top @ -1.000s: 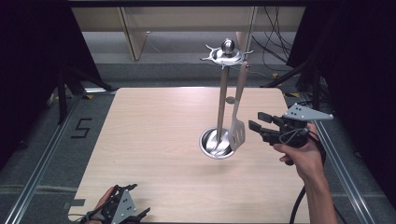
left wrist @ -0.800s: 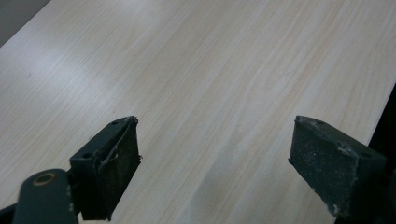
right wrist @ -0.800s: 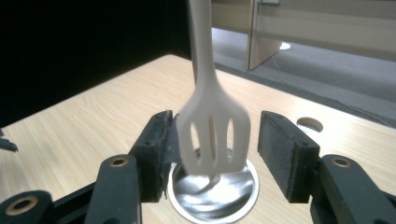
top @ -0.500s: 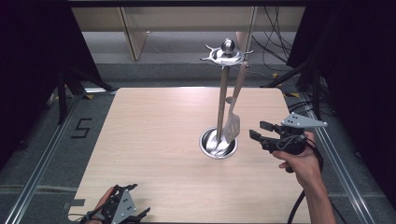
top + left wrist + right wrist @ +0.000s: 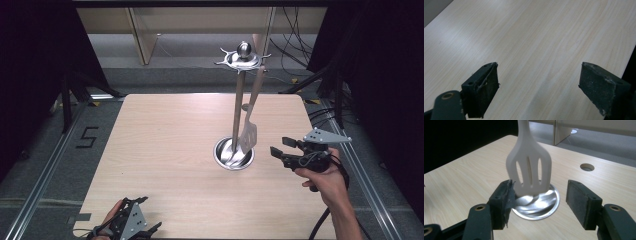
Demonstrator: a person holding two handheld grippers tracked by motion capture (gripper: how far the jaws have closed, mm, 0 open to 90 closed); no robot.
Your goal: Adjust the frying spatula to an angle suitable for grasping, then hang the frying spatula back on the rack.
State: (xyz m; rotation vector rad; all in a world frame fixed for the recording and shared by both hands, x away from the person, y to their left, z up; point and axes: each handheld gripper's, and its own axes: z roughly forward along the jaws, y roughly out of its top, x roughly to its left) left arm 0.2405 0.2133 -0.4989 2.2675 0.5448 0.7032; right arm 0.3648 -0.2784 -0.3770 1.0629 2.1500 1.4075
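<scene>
While nothing is being held right now, both grippers sit with their jaws spread.

Left gripper (image 5: 131, 226): low in the lower left of the high view, at the near edge of the wooden table (image 5: 165, 150). Its jaws are wide apart, with bare wood between them.

Utensil stand (image 5: 239, 100): middle of the high view. It is a shiny metal pole with a round dish base (image 5: 233, 155) and a hook ring on top.

Slotted spatula (image 5: 529, 170): white, hanging from the top ring, blade down. Its blade hangs just above the dish, at upper centre of the right gripper view.

Right gripper (image 5: 280, 152): right of centre in the high view, just beside the dish. Its jaws are open and point at the spatula, not touching it.

Step now, my guess: reaching for the spatula.

Next move, my guess: slide forward so the blade sits between the jaws, then squeeze gently. The spatula hangs loose and may swing.
</scene>
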